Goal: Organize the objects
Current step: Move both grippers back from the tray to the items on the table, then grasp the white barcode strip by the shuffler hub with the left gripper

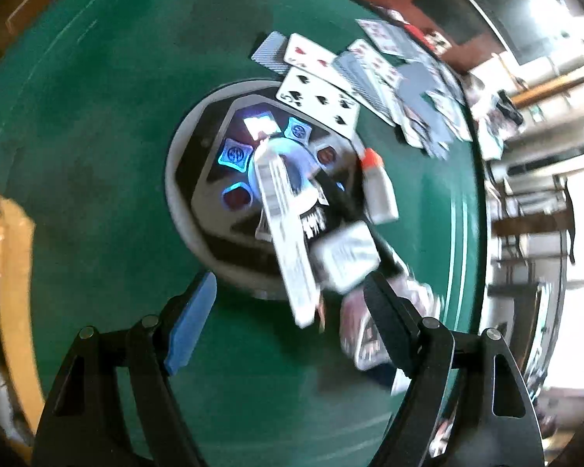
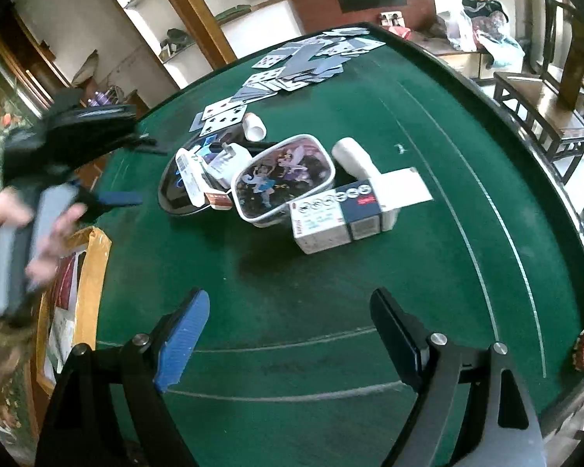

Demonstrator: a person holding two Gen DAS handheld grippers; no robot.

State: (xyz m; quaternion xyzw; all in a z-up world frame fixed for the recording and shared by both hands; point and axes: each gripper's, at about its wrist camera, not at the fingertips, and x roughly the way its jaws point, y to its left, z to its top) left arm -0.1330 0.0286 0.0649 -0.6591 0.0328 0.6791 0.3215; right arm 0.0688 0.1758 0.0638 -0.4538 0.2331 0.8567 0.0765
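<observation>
Table top [image 2: 331,272]: green cloth, felt-like, matt, showing faint scuffs and thin pale printed lines. Table rim [image 2: 525,113]: dark, glossy, catching light. Playing cards [image 2: 292,66]: thin card, looking smooth with a slight sheen. Central console [image 1: 214,179]: black, glossy plastic, glowing panels reflecting. Oval tin [image 2: 284,179]: printed lid looking glossy, white rim smooth. Carton [image 2: 331,218]: printed cardboard, matt. Right gripper [image 2: 292,334]: matt black body, shiny metal pins, one ribbed blue pad [image 2: 183,338]. Cardboard box [image 2: 97,249]: brown, dull.
</observation>
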